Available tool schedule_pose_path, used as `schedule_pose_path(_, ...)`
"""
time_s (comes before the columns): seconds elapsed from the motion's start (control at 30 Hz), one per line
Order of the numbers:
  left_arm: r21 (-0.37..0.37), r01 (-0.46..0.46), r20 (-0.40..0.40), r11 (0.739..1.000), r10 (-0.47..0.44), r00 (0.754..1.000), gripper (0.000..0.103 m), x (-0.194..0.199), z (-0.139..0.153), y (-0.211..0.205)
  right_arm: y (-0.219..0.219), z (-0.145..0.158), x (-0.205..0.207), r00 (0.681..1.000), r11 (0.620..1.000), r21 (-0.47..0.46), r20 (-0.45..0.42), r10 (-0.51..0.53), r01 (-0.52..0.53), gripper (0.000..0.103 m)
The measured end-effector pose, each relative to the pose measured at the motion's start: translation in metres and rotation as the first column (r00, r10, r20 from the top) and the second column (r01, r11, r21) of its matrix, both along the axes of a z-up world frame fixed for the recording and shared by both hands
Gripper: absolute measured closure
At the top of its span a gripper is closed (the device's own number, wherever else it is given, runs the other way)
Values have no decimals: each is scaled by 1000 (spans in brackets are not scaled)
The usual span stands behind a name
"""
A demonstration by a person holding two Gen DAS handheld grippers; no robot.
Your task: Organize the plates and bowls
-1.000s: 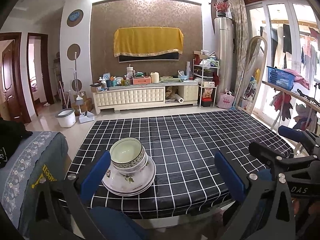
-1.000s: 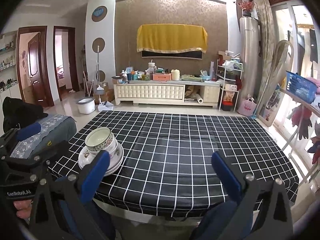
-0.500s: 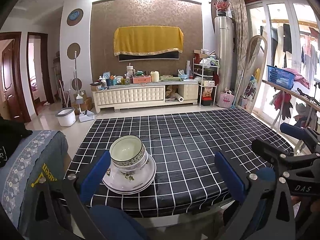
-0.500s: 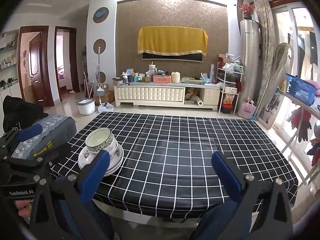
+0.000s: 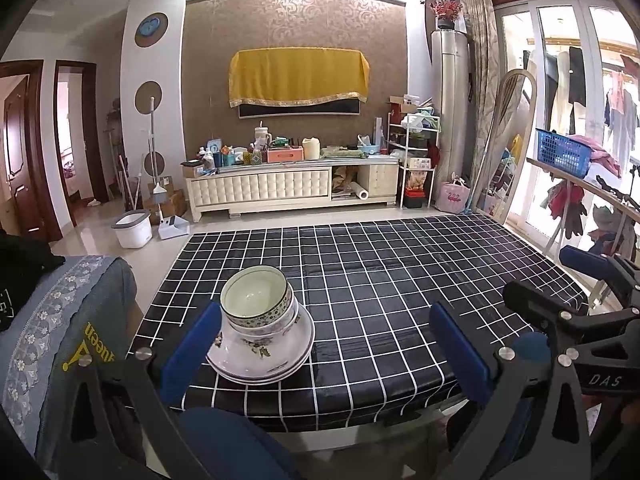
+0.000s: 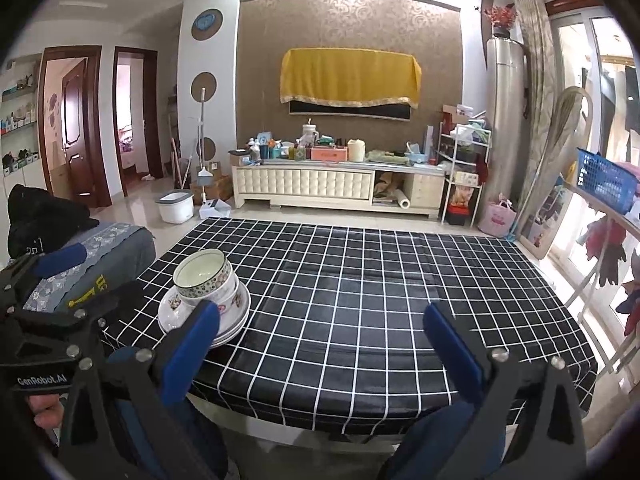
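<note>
A stack of floral plates point(image 5: 276, 354) with bowls point(image 5: 256, 300) nested on top stands near the front left corner of the black checked table point(image 5: 380, 292). My left gripper point(image 5: 324, 340) is open and held back from the table's front edge; its left finger overlaps the stack's left side in the view. In the right wrist view the same stack of plates point(image 6: 236, 316) and bowls point(image 6: 204, 272) sits at the left. My right gripper point(image 6: 320, 340) is open with nothing between its blue fingers, over the table's front edge. Each gripper shows at the other view's side.
A chair back with grey embroidered cloth point(image 5: 52, 328) stands left of the table. A drying rack with a blue basket point(image 5: 564, 152) is at the right. A cluttered TV cabinet point(image 5: 292, 188) and a white bin point(image 5: 132, 230) lie beyond the table.
Both grippers have drifted slightly; the stack sits a little further right in the left wrist view. The stack itself has not moved, and both grippers stay open.
</note>
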State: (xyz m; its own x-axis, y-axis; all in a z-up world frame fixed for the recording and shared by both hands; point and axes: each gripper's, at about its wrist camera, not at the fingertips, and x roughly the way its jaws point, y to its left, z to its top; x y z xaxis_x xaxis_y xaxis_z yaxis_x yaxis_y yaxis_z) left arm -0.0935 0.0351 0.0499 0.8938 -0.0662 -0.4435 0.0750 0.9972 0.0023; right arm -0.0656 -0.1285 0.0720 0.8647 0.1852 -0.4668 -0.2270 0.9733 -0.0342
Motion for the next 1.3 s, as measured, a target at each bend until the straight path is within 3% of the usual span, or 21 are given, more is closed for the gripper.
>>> schedule_pose_path(1.3, 5, 0, -18, 1000, 0, 1000, 0, -2, -5, -5, -4, -8, 5, 999, 1000, 13, -38, -9, 10, 0)
